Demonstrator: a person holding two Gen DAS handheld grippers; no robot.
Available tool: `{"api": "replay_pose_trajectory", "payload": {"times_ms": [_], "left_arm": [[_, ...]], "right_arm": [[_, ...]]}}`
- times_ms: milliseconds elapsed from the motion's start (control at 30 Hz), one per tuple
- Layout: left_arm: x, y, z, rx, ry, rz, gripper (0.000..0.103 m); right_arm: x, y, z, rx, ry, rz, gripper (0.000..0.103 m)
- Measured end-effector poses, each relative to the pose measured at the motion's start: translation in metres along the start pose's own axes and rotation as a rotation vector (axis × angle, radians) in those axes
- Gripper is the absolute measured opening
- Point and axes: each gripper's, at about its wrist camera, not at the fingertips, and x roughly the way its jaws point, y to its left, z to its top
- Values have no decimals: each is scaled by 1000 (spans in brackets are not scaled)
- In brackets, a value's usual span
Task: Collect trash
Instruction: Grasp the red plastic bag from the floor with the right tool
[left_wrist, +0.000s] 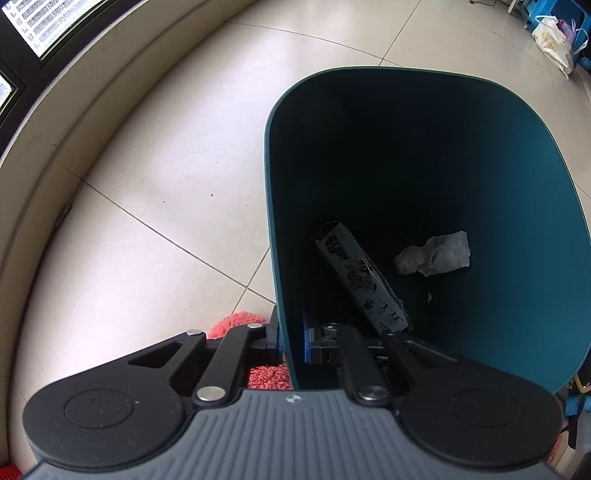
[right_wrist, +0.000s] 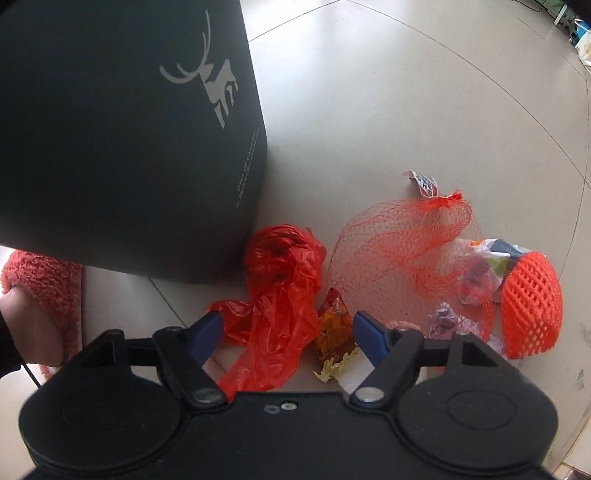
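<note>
My left gripper (left_wrist: 292, 341) is shut on the near wall of the dark teal trash bin (left_wrist: 517, 221), one finger outside, one inside. Inside the bin lie a printed carton (left_wrist: 364, 284) and a crumpled white tissue (left_wrist: 434, 254). In the right wrist view the bin's dark outer wall with a deer logo (right_wrist: 110, 129) fills the upper left. My right gripper (right_wrist: 288, 328) is open and low over the floor trash: a red plastic bag (right_wrist: 280, 288), a snack wrapper (right_wrist: 332, 328), a red mesh net bag (right_wrist: 402, 236), an orange foam fruit net (right_wrist: 532, 302) and a crumpled clear wrapper (right_wrist: 480, 269).
Beige tiled floor (left_wrist: 166, 166) with a curved window sill (left_wrist: 55, 129) at left. A coral fuzzy slipper (right_wrist: 44, 284) on a foot stands by the bin. A white bag (left_wrist: 554, 40) lies far right. A paper tag (right_wrist: 424, 182) hangs on the net bag.
</note>
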Motion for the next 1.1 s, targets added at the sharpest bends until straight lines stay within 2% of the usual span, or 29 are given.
{"api": "replay_pose_trajectory", "payload": {"times_ms": [67, 200, 267, 333, 433, 600, 733, 900, 1100], "left_arm": [[0, 0, 0, 3, -1, 3, 9], [2, 0, 0, 2, 1, 4, 9], [2, 0, 0, 3, 0, 5, 9], [3, 1, 0, 5, -1, 6, 9], [4, 0, 0, 2, 0, 5, 9], [4, 1, 0, -5, 2, 2, 9], [3, 2, 0, -12, -1, -5, 9], [2, 2, 0, -13, -6, -2, 9], [1, 0, -1, -8, -10, 2, 9]], "right_arm": [[15, 1, 2, 20, 20, -5, 70], [31, 1, 4, 77, 40, -19, 55], [36, 1, 3, 86, 49, -30, 45], [36, 1, 0, 86, 47, -42, 27], [28, 1, -4, 109, 50, -20, 10], [-12, 2, -10, 117, 18, 56, 6], [-51, 0, -17, 94, 4, 58, 6], [-123, -10, -24, 85, -42, 44, 6], [-223, -6, -2, 48, -165, 71, 6]]}}
